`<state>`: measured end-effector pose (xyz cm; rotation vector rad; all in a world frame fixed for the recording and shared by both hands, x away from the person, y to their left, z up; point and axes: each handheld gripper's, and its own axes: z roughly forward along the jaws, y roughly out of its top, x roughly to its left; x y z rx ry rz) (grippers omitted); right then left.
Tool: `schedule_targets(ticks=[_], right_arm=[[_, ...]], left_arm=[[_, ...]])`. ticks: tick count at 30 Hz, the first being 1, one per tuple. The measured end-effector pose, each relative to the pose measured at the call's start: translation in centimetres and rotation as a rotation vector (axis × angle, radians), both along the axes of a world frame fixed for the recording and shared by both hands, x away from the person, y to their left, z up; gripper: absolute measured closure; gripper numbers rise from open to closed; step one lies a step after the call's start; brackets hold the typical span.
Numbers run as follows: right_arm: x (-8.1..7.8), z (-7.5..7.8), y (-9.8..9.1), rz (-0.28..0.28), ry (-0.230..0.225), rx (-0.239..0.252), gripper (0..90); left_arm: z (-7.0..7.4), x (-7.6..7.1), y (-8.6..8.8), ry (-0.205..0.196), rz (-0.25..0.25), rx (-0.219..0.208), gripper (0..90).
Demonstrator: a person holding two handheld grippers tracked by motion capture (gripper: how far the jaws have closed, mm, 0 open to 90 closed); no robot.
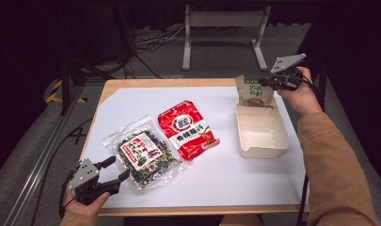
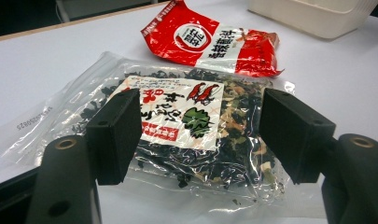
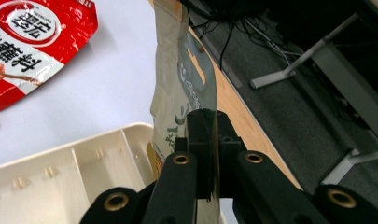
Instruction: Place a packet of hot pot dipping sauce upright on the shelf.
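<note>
A beige and green printed foil pouch (image 1: 254, 91) is held upright by its top edge in the right gripper (image 1: 268, 83), whose jaws are clenched on it; its lower end is seen dipping into the far end of a cream rectangular plastic container (image 1: 263, 146) at the right side of the white-covered table (image 1: 240, 179). The pouch is judged light and limp, with a smooth, possibly slippery skin, so the flat sealed rim is the soundest place to be gripped.

The left gripper (image 1: 116, 168) is seen released, its jaws spread wide just short of the near corner of a clear plastic bag of dark dried seaweed with a red and white label (image 1: 144, 156). This bag is judged light, crinkly and loosely filled; it would best be taken by an edge. A red and white glossy seasoning packet (image 1: 188, 129) lies flat beside it.
</note>
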<state>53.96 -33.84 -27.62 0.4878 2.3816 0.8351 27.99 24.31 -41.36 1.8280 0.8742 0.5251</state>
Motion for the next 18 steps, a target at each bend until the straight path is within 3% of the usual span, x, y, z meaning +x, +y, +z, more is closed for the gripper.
schedule_targets(ticks=[9, 18], right_arm=[[0.0, -1.1, -0.5, -0.043, 0.049, -0.025, 87.4], [0.0, -1.6, -1.3, -0.088, 0.086, -0.019, 87.3]], left_arm=[[0.0, 0.2, -0.1, 0.002, -0.008, 0.002, 30.8], [0.0, 0.4, -0.2, -0.002, -0.012, 0.003, 30.7]])
